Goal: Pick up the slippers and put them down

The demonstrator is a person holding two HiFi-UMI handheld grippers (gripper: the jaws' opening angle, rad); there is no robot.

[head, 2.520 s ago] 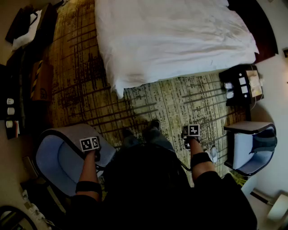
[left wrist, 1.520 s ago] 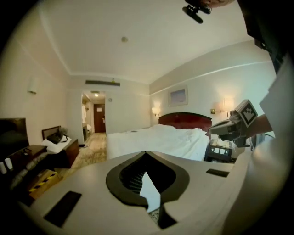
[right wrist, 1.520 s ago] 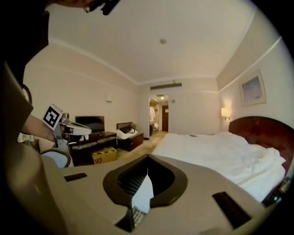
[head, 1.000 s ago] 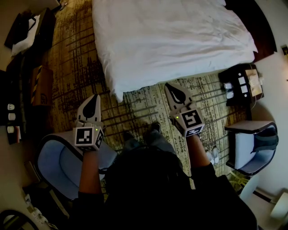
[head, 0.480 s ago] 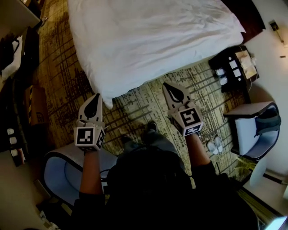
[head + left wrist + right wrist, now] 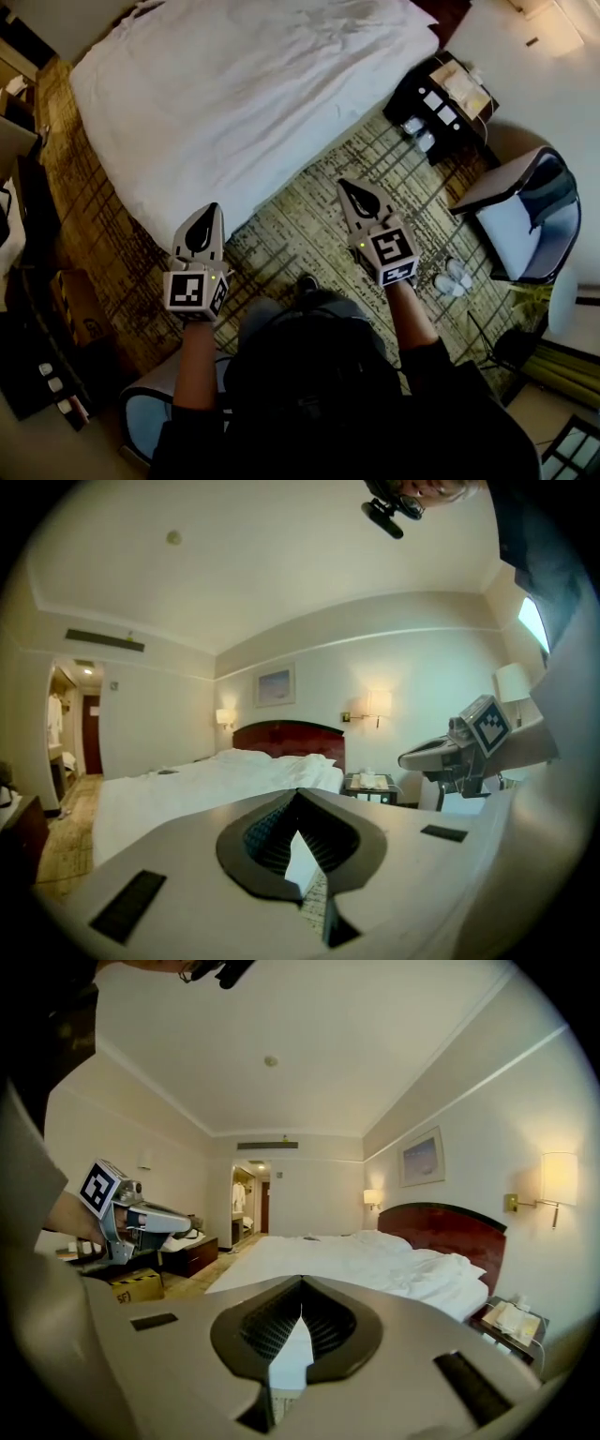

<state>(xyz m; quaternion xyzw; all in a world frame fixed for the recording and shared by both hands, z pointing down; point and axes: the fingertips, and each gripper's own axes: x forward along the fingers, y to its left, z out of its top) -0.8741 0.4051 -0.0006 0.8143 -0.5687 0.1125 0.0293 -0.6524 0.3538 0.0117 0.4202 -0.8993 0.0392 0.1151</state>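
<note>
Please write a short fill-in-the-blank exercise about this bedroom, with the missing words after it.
1. The slippers lie on the carpet beside a ____.
2. The left tool and the right tool both have their jaws ____.
3. Seen from above, the bed is ____ in colour.
Missing words: chair, shut, white.

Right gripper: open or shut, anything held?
Shut, empty: the right gripper shows jaws meeting at the tips, nothing between; the slippers lie on the carpet.

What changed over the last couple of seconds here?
The left gripper and right gripper rose from hanging low to point forward toward the bed, and the head view swung round. Both stay shut, holding nothing; the slippers still lie on the carpet by the chair.
</note>
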